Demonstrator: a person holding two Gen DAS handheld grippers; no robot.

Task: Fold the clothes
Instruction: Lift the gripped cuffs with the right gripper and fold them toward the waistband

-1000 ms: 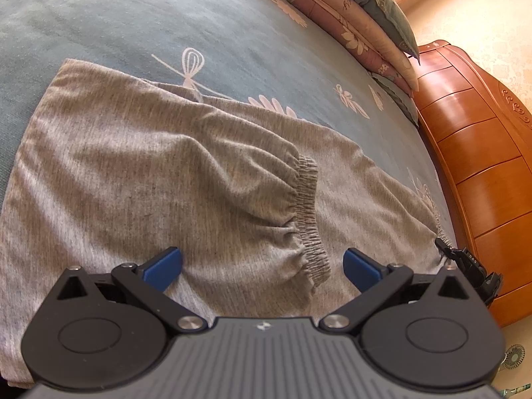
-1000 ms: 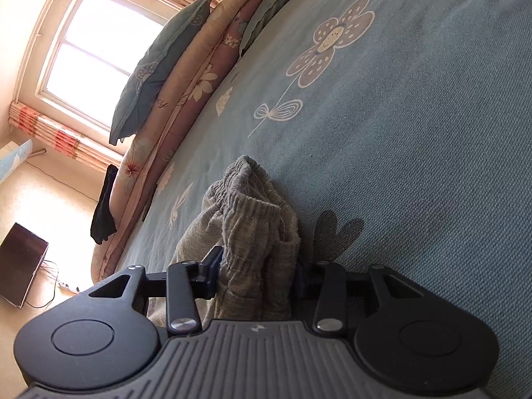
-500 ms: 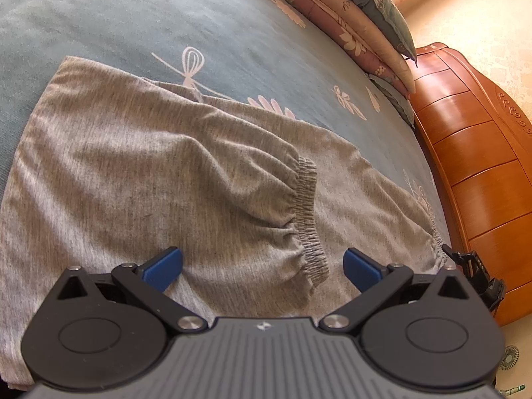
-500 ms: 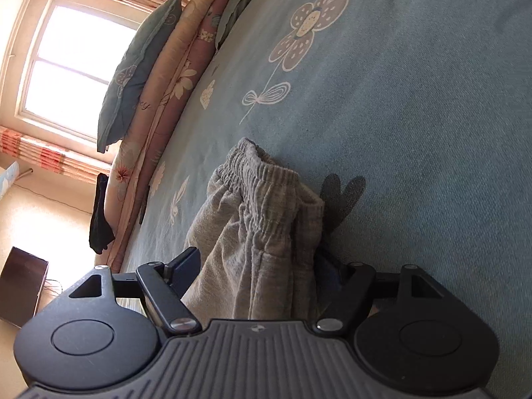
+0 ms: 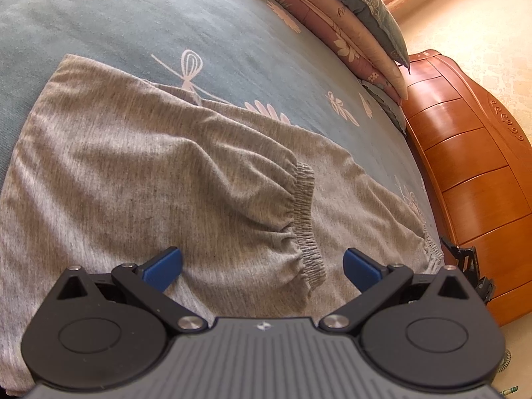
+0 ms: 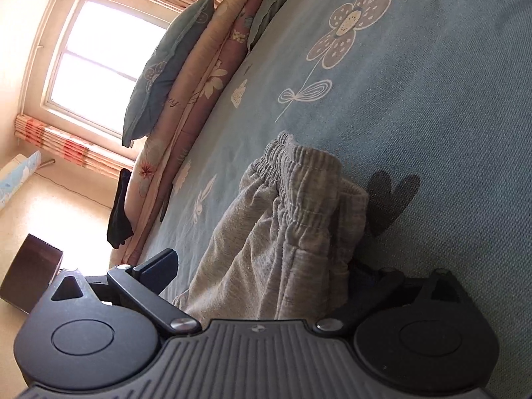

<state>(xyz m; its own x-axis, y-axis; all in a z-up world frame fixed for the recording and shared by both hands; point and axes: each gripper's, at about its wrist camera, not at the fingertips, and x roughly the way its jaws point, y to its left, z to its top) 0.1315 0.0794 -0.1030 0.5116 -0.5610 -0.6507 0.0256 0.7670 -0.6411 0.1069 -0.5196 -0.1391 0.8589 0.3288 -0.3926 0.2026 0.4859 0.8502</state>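
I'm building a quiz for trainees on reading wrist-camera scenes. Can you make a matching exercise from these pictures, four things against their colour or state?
Things:
1. grey trousers
2. bedspread
3. wooden dresser
4. right tongs

Descriptions:
A. blue-green with a pale flower print
B. open, grey cloth lying between the fingers; they have just been opening
C. folded over, one elastic cuff on top
D. glossy orange-brown, beside the bed

Pairs: 1-C, 2-A, 3-D, 4-B
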